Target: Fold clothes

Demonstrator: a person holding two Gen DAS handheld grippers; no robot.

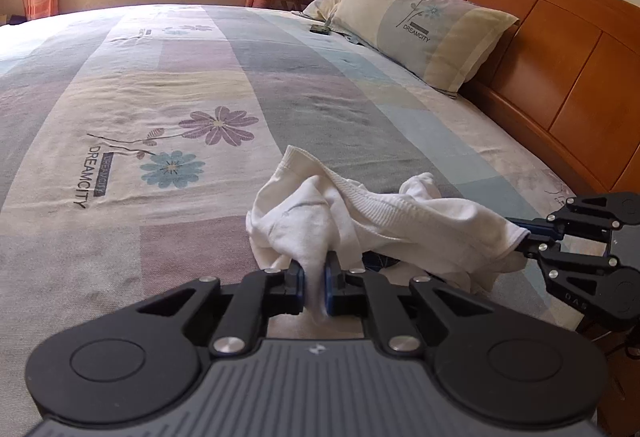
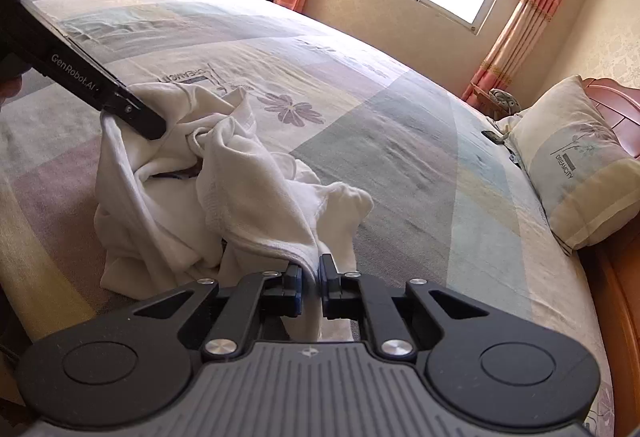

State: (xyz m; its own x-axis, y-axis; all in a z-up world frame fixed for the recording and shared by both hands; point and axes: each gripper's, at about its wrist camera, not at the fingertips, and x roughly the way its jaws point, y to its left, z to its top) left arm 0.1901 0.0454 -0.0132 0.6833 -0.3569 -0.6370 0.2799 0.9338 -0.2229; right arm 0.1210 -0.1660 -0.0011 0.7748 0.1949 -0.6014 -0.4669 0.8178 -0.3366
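- left gripper (image 1: 315, 279) is clamped tight on a bunched bit of the white garment (image 1: 360, 225)
- right gripper (image 2: 311, 279) is pinched shut on another edge of it
- the rest sags crumpled between the two onto the bedspread (image 1: 160, 85)
- pillow (image 1: 424, 21) sits way beyond the right one

"DREAMCITY" printed on bedspread (image 1: 86, 177) and pillowcase (image 1: 416, 33); "GenRobot.AI" on left gripper's (image 2: 132, 113) black body.
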